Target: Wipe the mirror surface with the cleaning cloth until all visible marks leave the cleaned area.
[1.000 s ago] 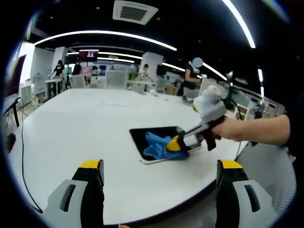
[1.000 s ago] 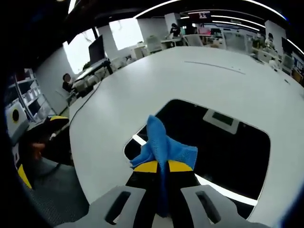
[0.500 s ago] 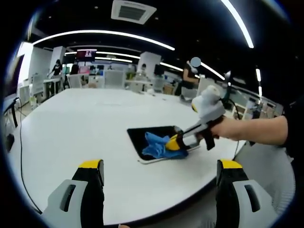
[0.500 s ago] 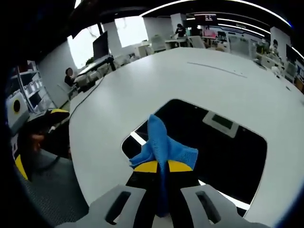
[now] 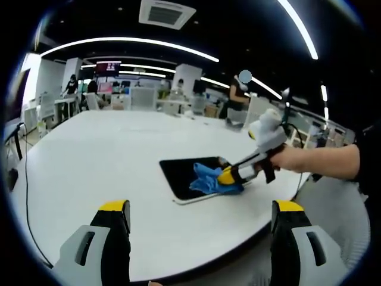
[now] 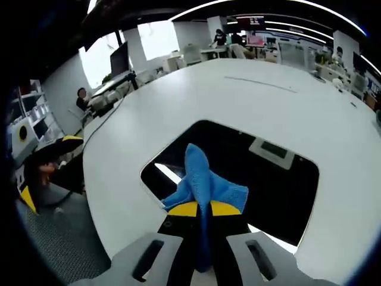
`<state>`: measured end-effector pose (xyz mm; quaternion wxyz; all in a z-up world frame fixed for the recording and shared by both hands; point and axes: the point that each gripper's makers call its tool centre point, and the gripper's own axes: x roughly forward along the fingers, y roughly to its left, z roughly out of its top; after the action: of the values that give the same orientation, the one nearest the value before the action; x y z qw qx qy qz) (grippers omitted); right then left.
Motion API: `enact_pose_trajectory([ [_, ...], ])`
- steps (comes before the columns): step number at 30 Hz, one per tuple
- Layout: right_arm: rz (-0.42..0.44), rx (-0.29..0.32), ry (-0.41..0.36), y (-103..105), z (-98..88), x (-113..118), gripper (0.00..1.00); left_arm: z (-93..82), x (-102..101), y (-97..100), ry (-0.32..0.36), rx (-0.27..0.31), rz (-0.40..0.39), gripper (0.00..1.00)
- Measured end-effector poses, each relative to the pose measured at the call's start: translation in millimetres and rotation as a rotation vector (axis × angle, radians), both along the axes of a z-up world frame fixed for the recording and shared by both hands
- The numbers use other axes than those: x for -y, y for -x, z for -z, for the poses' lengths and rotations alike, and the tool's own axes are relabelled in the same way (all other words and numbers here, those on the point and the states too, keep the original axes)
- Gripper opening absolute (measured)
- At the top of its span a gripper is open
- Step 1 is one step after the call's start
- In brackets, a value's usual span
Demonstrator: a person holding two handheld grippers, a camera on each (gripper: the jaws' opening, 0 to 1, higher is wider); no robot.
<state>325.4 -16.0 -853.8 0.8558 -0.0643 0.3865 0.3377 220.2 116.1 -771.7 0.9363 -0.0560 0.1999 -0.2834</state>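
A rectangular mirror point(image 5: 187, 177) point(image 6: 262, 179) lies flat on the white table point(image 5: 95, 161) point(image 6: 238, 95), reflecting the dark ceiling. My right gripper point(image 6: 203, 208) is shut on a blue cleaning cloth point(image 6: 202, 182), which rests on the mirror's near part. In the left gripper view that same right gripper point(image 5: 229, 176) presses the cloth point(image 5: 208, 179) onto the mirror's right part, held by a person's hand point(image 5: 297, 159). My left gripper point(image 5: 201, 223) hangs open over the table's near edge, well short of the mirror, nothing between its jaws.
The big white table stretches far beyond the mirror. A black cable point(image 5: 27, 196) runs over its left edge. Desks, chairs and people stand in the office behind. In the right gripper view the left gripper point(image 6: 41, 161) shows at the left, off the table's edge.
The right gripper has slid the cloth across the mirror, to the right in the left gripper view. The left gripper has stayed where it was.
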Motion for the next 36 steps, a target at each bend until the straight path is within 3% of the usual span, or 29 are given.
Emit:
enact_pose_trajectory([
  [16,-0.015,0.014,0.047,-2,0.8,7,0.00,-0.1,-1,0.0,0.004,0.005,-0.005,0.99],
  [25,-0.019,0.029,0.056,-18,1.0,9,0.00,0.6,-1,0.2,-0.001,0.002,-0.008,0.99],
  [36,-0.010,0.052,0.074,-53,0.1,14,0.00,-1.9,-2,-0.1,-0.001,0.019,-0.008,0.99],
])
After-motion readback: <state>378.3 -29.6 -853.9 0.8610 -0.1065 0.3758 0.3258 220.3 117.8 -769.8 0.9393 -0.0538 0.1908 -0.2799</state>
